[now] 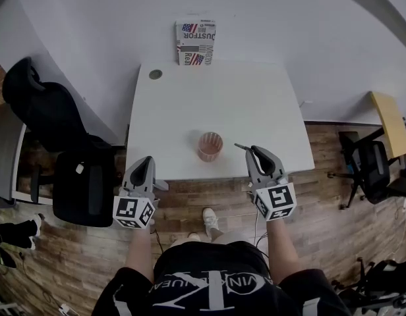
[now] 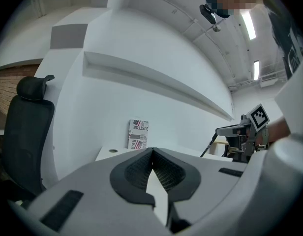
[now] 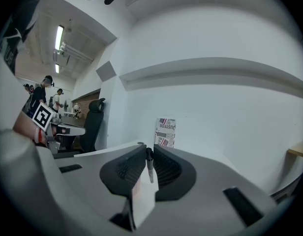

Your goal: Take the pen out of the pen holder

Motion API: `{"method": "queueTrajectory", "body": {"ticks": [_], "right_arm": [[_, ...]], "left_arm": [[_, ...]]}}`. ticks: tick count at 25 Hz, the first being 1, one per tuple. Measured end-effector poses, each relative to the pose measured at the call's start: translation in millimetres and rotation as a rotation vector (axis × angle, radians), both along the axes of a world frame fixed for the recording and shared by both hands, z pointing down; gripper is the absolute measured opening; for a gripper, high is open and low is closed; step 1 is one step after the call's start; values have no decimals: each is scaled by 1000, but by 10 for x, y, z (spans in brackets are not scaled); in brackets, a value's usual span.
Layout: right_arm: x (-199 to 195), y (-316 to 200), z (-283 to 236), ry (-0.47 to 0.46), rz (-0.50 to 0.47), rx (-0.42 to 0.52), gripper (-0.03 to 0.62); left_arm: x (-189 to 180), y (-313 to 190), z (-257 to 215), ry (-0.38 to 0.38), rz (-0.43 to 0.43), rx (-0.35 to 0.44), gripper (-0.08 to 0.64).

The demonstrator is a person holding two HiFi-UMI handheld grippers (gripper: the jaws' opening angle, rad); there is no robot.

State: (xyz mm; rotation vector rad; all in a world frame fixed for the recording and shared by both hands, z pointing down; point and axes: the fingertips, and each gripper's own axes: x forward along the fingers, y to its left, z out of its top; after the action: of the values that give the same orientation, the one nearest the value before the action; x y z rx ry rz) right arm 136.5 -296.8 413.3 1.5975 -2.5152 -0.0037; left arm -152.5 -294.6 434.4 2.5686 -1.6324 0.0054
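Currently the right tool (image 3: pixel 149 150) is clamped on the pen (image 3: pixel 149 165), which in the head view juts from its tips toward the upper left. The pen is clear of the pinkish pen holder (image 1: pixel 209 146), which stands just left of it near the lower edge of the white bench (image 1: pixel 223 104). The left tool (image 1: pixel 144 162), jaws together and empty, sits at the bench's lower left corner, and a printed box (image 1: pixel 195 43) stands at the upper edge.

Most of the pen (image 3: pixel 149 168) lies hidden between the jaws of the right hand-held gripper (image 1: pixel 254 151); only a short part shows. Left of that gripper, the pen holder's (image 1: pixel 209 146) contents are too small to tell.
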Motion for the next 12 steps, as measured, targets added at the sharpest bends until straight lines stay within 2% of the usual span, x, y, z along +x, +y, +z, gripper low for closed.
{"method": "queueTrajectory", "body": {"ticks": [12], "right_arm": [[91, 92, 59, -19, 38, -11, 55]], "left_arm": [[-115, 35, -118, 6, -17, 21, 14]]}}
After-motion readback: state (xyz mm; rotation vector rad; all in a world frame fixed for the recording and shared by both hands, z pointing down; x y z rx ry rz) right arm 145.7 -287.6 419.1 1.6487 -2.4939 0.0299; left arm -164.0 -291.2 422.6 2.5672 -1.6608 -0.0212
